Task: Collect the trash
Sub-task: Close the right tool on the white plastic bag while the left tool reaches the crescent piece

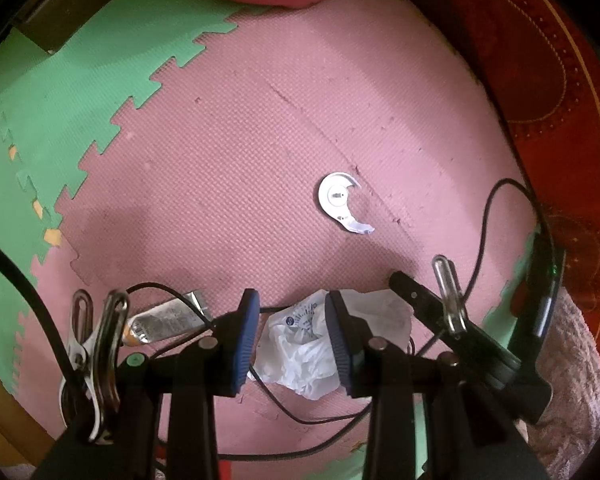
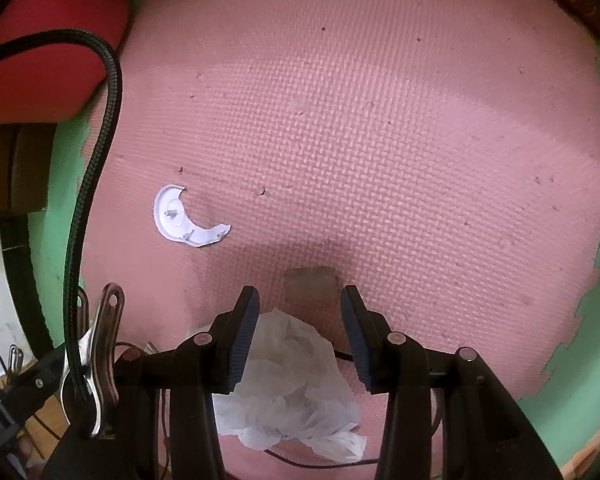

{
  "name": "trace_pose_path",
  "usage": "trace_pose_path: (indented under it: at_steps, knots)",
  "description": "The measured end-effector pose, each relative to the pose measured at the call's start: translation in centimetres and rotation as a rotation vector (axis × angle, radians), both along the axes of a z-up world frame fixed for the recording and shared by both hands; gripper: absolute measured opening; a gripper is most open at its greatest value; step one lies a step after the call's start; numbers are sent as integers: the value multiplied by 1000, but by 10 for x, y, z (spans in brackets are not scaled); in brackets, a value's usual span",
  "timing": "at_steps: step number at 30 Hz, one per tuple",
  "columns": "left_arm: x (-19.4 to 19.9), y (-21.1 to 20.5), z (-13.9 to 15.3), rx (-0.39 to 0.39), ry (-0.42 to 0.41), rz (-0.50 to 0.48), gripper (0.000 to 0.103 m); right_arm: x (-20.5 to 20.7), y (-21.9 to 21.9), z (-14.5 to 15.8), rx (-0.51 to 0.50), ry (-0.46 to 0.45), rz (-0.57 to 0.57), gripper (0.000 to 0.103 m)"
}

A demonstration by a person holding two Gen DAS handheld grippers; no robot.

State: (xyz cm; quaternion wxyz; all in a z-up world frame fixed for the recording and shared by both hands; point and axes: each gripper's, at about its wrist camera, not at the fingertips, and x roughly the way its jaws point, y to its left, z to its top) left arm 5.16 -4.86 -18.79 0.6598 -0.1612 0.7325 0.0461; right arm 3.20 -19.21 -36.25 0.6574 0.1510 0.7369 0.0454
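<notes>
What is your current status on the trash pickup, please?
Left gripper and right gripper both open, poised over crumpled white bag. Broken white plastic piece and squeezed tube untouched on pink mat. Thin black cable crosses near bag.

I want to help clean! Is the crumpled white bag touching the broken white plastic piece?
Apart. In the left wrist view, bare pink mat separates the crumpled bag from the broken plastic piece.
</notes>
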Motion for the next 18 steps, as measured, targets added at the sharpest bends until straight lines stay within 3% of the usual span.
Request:
trace_pose_path:
  at_steps: [7, 8, 12, 18]
  knots:
    - [9, -7, -5, 13, -3, -19, 35, 5, -7, -16, 12, 13, -51, 44]
    - [12, -8, -6, 19, -1, -21, 35, 7, -8, -16, 8, 6, -48, 42]
    - [18, -11, -16, 35, 7, -25, 35, 8, -8, -14, -47, 5, -19, 16]
    - [36, -24, -32, 31, 21, -32, 35, 12, -9, -8, -23, 6, 19, 10]
